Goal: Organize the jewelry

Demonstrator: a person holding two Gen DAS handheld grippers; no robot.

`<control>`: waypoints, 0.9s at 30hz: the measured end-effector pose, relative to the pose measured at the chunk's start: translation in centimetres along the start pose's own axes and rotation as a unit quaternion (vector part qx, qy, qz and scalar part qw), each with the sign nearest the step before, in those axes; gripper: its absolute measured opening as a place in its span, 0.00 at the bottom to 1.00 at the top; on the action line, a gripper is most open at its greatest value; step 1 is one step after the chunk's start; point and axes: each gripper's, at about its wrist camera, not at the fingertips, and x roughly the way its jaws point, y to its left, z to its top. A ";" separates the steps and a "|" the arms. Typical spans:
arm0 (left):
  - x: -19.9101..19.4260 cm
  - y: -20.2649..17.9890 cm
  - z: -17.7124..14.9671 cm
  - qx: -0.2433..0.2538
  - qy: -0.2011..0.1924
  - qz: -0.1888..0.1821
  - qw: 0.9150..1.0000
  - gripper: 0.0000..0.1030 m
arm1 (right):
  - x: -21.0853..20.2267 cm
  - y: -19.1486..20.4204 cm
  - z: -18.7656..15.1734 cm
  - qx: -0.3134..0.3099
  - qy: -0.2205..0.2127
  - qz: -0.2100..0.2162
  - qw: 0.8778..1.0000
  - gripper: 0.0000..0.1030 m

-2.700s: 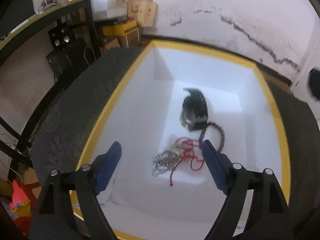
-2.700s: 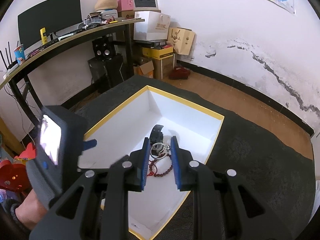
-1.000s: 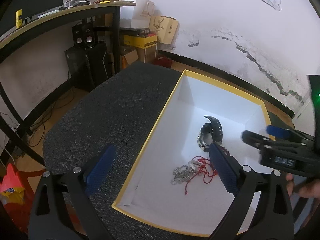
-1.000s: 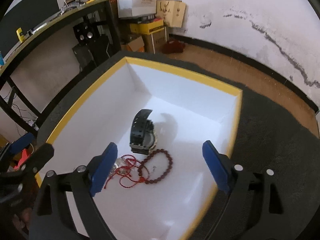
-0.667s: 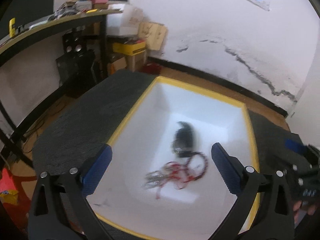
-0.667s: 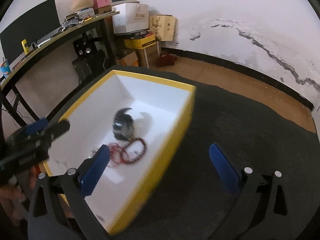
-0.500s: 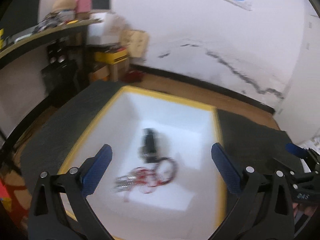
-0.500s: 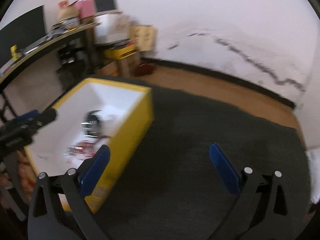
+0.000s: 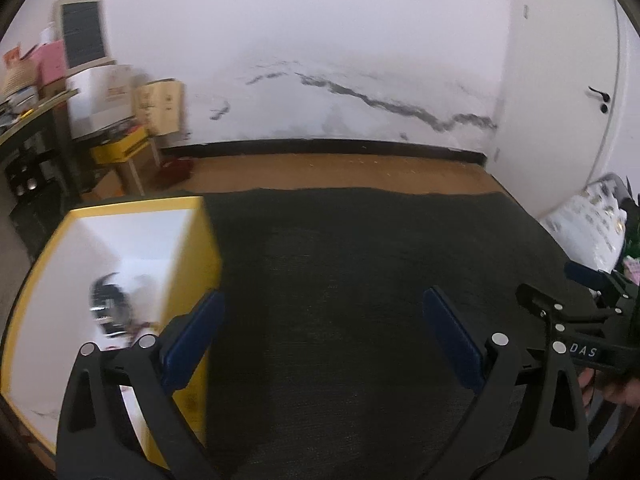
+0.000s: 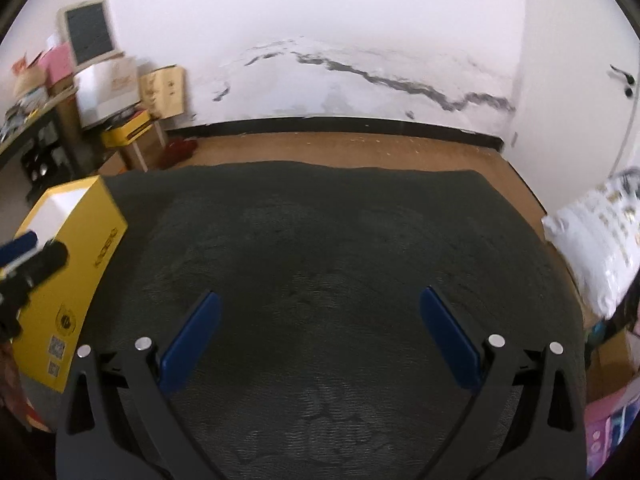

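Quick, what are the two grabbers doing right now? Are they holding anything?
Left gripper: open wide, holding nothing, over the dark mat.
Right gripper: has just finished opening, wide open, nothing between its fingers.

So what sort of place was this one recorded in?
Probably a spare room at home used for storage or work: a wood floor, a cracked white wall, stacked cardboard boxes by a cluttered desk.

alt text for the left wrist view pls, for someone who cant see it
Open, empty left tongs hover over a dark mat. At left, a yellow box with a white interior holds a blurred watch. The right tongs show at the right edge.
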 end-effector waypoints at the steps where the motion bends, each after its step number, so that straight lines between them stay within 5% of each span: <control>1: 0.4 -0.9 0.0 0.003 0.000 -0.001 1.000 0.94 | 0.1 -0.7 -0.1 0.002 0.002 -0.002 1.000 0.93; 11: 2.8 -5.2 -0.5 0.021 0.003 0.014 1.000 0.94 | 1.3 -2.8 -1.0 -0.007 0.028 0.002 1.000 0.93; 27: 4.0 -4.6 -1.3 0.012 0.036 0.009 0.999 0.94 | 0.8 -2.3 -1.0 -0.003 0.025 0.011 1.000 0.93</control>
